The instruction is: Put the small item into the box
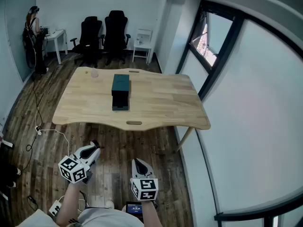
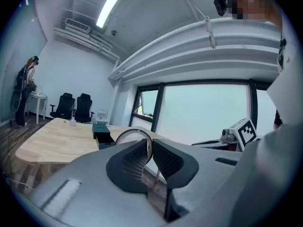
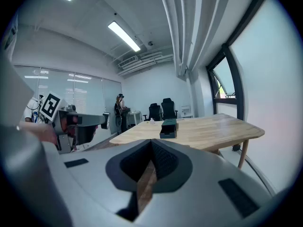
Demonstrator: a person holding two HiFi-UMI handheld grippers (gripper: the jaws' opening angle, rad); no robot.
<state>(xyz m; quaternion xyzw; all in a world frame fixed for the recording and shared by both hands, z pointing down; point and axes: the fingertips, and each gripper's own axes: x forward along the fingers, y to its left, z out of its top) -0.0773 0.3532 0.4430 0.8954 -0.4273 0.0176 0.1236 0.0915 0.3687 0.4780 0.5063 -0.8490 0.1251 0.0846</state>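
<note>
A dark green box [image 1: 120, 91] lies on the wooden table [image 1: 161, 103], its drawer pulled out toward me. A small translucent item [image 1: 94, 73] stands near the table's far left corner, apart from the box. Both grippers hang over the floor, well short of the table's near edge. The left gripper [image 1: 94, 148] and the right gripper [image 1: 138, 163] are shut with nothing between the jaws. In the left gripper view the left gripper [image 2: 150, 143] points at the box [image 2: 101, 131] and the small item [image 2: 72, 122]. The right gripper [image 3: 151, 143] also faces the box [image 3: 168, 126].
Two black office chairs [image 1: 105, 34] and a white stool [image 1: 143, 44] stand behind the table. A person [image 1: 32, 30] is at a white desk [image 1: 56, 34] at the far left. Cables [image 1: 45, 132] lie on the wood floor. A glass window wall [image 1: 255, 108] runs along the right.
</note>
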